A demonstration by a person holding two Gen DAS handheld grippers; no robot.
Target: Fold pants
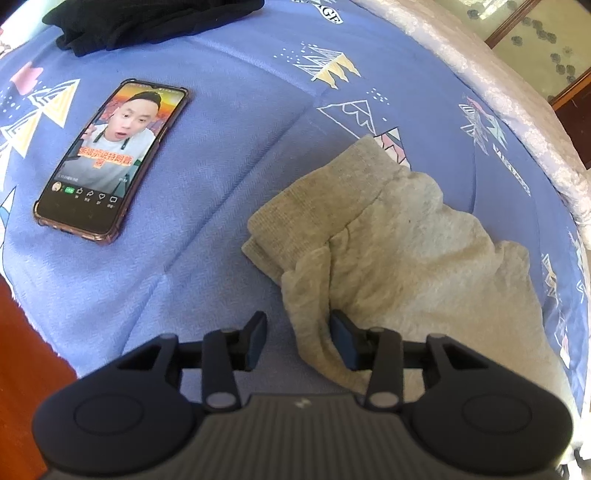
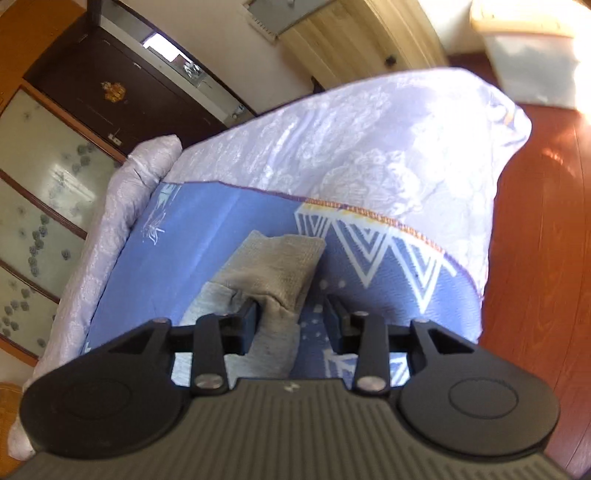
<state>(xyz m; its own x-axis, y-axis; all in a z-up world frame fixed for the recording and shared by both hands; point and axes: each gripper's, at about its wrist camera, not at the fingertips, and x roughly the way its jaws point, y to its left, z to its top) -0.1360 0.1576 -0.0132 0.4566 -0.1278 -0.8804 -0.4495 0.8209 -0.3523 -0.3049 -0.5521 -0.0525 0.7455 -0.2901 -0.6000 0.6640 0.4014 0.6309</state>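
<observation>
Legible writing: only the letters "GE" on the blue patterned quilt (image 1: 221, 122) at its far edge; the orange caption on the phone screen is too blurred to read.

Count: one pair of grey knit pants (image 1: 399, 258), one black smartphone in a clear case (image 1: 107, 162), one pile of black clothing (image 1: 147, 22).

Your left gripper (image 1: 299, 341) has its fingers spread apart, not clamped. A fold of the pants lies between them, against the right finger (image 1: 343, 343); the ribbed waistband points away from you toward the quilt's right edge.

Your right gripper (image 2: 291, 325) is likewise spread. A ribbed cuff of the pants (image 2: 280, 273) rises between the fingers, touching the left finger (image 2: 248, 325) and apart from the right one. The cuff sits near the quilt's stitched edge, beside the pale lilac bedcover (image 2: 369, 147).
</observation>
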